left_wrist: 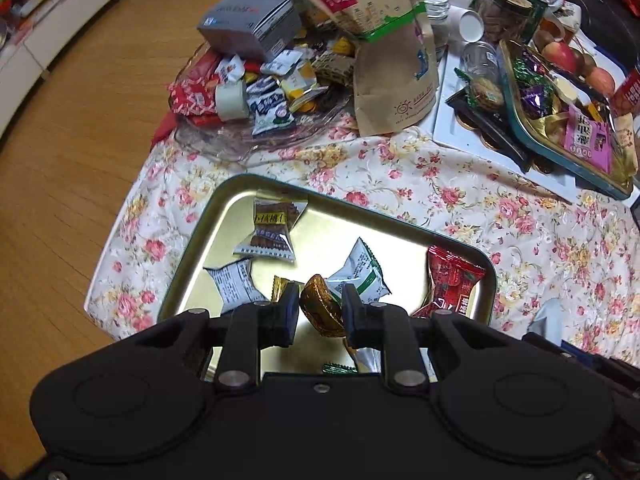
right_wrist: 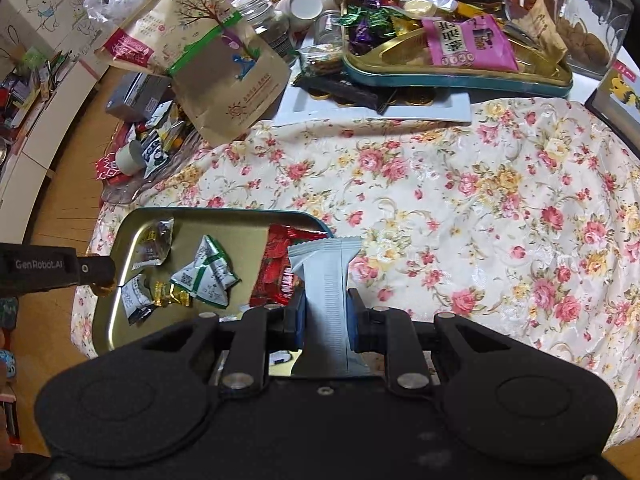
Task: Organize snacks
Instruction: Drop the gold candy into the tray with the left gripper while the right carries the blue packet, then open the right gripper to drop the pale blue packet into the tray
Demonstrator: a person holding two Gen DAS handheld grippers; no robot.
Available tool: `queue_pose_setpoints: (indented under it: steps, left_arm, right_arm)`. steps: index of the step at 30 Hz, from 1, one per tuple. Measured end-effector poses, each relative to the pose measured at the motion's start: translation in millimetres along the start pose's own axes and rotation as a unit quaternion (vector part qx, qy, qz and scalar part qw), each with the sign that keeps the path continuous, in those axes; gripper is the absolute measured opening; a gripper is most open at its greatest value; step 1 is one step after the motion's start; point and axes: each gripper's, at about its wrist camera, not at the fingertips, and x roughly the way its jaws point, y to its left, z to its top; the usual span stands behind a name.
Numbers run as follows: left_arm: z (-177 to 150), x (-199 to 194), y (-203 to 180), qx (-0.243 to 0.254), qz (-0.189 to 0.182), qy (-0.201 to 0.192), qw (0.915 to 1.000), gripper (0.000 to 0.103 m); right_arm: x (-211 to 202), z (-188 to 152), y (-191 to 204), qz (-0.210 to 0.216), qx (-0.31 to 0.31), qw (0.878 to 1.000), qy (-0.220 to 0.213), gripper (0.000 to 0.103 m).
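A: How is the left gripper (left_wrist: 320, 304) seen?

B: It is seen pinching a gold-brown wrapped candy (left_wrist: 320, 306) between its 2 fingers, pointed steeply down over the gold tin tray (left_wrist: 486, 268). From the right wrist view the same gripper (right_wrist: 100, 276) is seen at the tray's left edge, the candy showing at its tip.

A: And the right gripper (right_wrist: 326, 312)?

B: A pale grey snack packet (right_wrist: 326, 276) is clamped upright between its pads, the crimped top edge fanned out above the fingers. It is held just beside the tray's right corner, above the floral tablecloth (right_wrist: 480, 200).

A: What is found in the tray?

B: A brown-and-yellow packet (left_wrist: 274, 226) is lying near the far rim, a white packet with printed text (left_wrist: 234, 286) near the left, a white-and-green packet (left_wrist: 360, 276) at the middle, and a red packet (left_wrist: 452, 280) against the right rim. A small gold sweet (right_wrist: 170, 294) is lying between the 2 white ones.

A: What is seen farther back?

B: A glass dish (left_wrist: 224, 140) heaped with mixed snacks is placed at the table's far left, with a kraft paper bag (left_wrist: 394, 80) leaning beside it. A second teal-rimmed tin (right_wrist: 460, 80) of sweets is set at the far right.
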Motion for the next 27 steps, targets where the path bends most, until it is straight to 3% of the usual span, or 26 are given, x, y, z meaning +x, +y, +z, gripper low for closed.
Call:
queue_pose_setpoints:
  steps: [8,13,19,27]
  left_arm:
    - [5,9,22,-0.051,0.017,0.014,0.9985,0.030]
    - [9,9,31,-0.074,0.016,0.014,0.9970,0.036]
    - [11,10,30,-0.075,0.017,0.016,0.9969,0.036]
    - [10,15,26,-0.069,0.024,0.022,0.9971,0.036]
  right_arm:
    - [-1,1,26,0.027,-0.011,1.000,-0.002,0.022]
    - [-1,3,36,0.036,-0.016,0.999,-0.004,0.022]
    - [-3,1,42,0.050,-0.027,0.998,0.000,0.022]
    - [-9,-13,61,0.080,-0.106,0.991,0.003,0.022]
